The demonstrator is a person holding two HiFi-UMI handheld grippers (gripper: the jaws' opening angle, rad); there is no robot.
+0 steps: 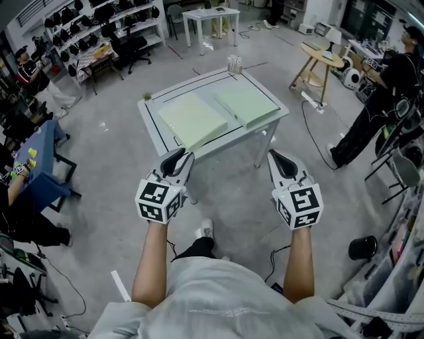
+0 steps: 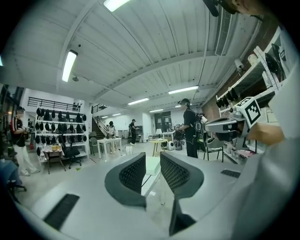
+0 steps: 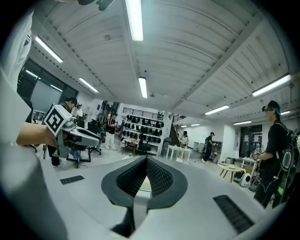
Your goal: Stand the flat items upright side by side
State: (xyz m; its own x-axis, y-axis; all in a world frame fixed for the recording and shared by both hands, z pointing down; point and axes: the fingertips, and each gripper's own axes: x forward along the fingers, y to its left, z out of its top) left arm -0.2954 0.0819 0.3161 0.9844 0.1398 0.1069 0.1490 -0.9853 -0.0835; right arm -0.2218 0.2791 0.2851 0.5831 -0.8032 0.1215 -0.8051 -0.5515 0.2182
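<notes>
The left gripper (image 1: 177, 161) is held out ahead of the person, its jaws a narrow gap apart with nothing between them. The right gripper (image 1: 278, 159) is level with it, on the other side. Its jaws are closed tip to tip and empty. Both are on the near side of the table (image 1: 151, 114) and touch nothing on it.

On the table two pale green boards lie flat, just beside each other: the left board (image 1: 192, 119) closer to the person, the right board (image 1: 246, 102) toward the far right corner. A small clear rack (image 1: 234, 64) stands at the far edge, apart from both boards. A tiny green thing (image 1: 147, 96) sits at the far left corner.

Beyond the table are a white table (image 1: 211, 16), a round wooden table (image 1: 322, 55) and shelves (image 1: 99, 23) of dark gear. A person in black (image 1: 387, 93) stands at the right. A black cup (image 1: 362, 247) sits on the floor at the lower right.
</notes>
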